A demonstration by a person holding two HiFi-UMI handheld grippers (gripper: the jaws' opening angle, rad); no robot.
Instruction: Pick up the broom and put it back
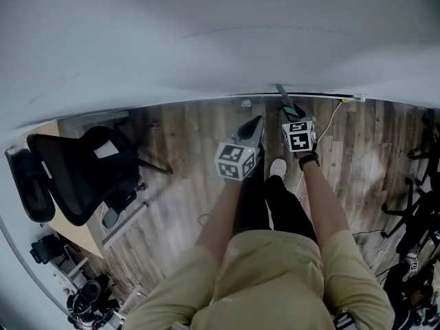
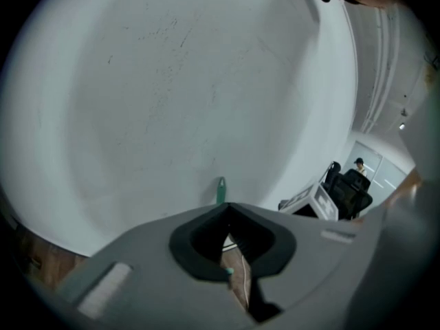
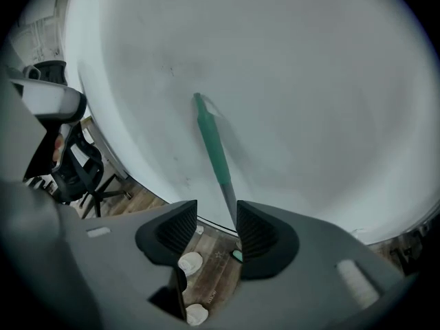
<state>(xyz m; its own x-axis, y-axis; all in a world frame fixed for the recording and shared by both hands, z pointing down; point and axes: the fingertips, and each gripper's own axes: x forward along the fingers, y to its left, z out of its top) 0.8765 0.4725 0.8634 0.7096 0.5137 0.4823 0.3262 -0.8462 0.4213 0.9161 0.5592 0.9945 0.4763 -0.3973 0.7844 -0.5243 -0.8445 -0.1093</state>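
Your right gripper is open, its two ribbed jaws set apart with only floor and your pale shoe showing in the gap. It has hold of nothing. The broom stands just past it, leaning on the white wall. In the right gripper view its green handle runs from the upper centre of the frame down to the inner edge of the right-hand jaw. There the grey lower shaft slips behind the jaw tip, and you cannot tell whether it touches. Your left gripper is closed tip to tip and empty. In its view only the top of the green handle pokes up above the jaws at centre frame. In the head view both grippers sit at upper centre, the left gripper beside the right gripper. A short stub of the broom shows above the right one, where the wood floor meets the wall. The broom's head is hidden in every view, covered by the grippers. A black office chair stands at the left edge, well apart from the broom, and dark gear at the right edge is cut off and hard to make out.
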